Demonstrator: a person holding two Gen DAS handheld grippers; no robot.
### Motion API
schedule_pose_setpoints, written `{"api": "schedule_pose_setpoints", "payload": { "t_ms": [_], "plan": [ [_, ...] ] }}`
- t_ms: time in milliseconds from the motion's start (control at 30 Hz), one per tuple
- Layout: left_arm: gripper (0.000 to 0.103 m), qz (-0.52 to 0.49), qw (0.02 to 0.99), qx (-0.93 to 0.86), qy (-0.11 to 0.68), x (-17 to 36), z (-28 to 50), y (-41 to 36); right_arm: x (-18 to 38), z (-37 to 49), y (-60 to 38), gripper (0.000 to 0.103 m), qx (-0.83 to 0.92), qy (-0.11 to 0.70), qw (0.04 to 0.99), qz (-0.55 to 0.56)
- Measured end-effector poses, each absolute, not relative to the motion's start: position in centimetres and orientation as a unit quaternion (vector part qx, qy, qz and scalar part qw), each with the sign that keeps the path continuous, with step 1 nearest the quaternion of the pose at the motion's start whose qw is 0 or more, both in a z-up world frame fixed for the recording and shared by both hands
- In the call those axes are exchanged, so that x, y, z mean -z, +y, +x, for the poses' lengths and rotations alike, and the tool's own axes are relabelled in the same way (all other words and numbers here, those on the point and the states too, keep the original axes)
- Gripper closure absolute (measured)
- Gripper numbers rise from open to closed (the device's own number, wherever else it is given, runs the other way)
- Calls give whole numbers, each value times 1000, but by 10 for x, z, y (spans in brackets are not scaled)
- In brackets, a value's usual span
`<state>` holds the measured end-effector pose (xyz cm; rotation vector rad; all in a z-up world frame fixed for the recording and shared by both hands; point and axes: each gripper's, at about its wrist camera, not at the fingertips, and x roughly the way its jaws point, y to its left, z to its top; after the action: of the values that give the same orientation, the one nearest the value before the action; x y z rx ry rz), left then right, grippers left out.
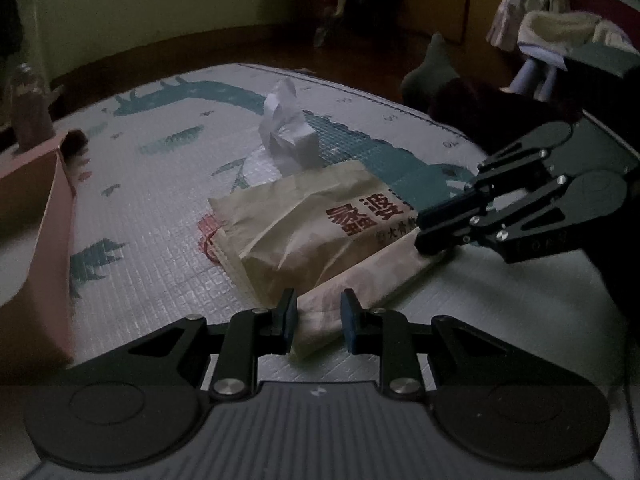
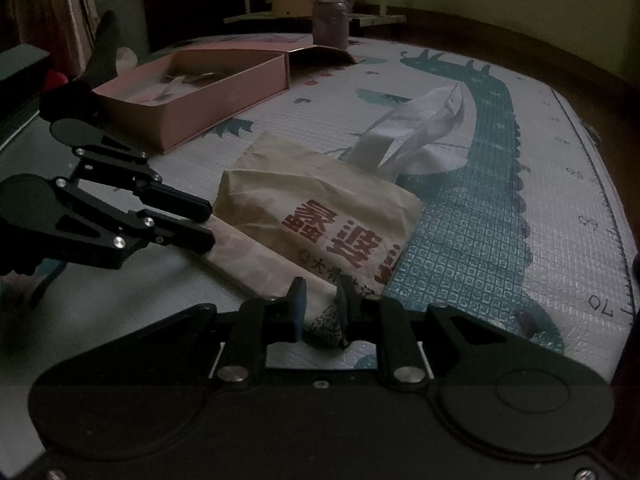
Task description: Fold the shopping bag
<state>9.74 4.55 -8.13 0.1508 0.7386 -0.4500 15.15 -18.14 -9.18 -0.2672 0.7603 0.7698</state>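
Left gripper [image 1: 318, 322] pinching creased beige bag [image 1: 304, 224], quilted mat [image 1: 160, 208]

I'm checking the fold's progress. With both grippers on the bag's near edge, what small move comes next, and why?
Probably lift both corners together and carry them toward the white handles. The left gripper and right gripper each pinch a near corner of the shopping bag, which still lies only partly folded.

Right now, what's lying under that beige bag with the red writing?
Under the beige bag lies the dinosaur-print play mat. The mat's print beneath the bag is covered, so nothing more shows there.
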Motion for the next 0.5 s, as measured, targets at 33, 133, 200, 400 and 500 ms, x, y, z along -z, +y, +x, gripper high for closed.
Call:
{"api": "schedule_pose_setpoints", "payload": {
  "t_ms": [33, 133, 200, 400, 500],
  "plan": [
    [79, 77, 905, 219, 357, 80, 97, 45, 92, 152, -181, 88, -366, 361, 849, -126],
    [77, 83, 904, 226, 353, 78, 94, 45, 92, 152, -182, 88, -366, 362, 848, -123],
    [77, 90, 904, 227, 351, 74, 91, 48, 92, 153, -183, 88, -367, 363, 848, -122],
    [52, 178, 897, 223, 338, 72, 81, 46, 92, 156, -184, 88, -371, 368, 844, -116],
    [52, 247, 884, 234, 320, 72, 71, 36, 92, 158, -185, 88, -374, 370, 843, -112]
  ]
}}
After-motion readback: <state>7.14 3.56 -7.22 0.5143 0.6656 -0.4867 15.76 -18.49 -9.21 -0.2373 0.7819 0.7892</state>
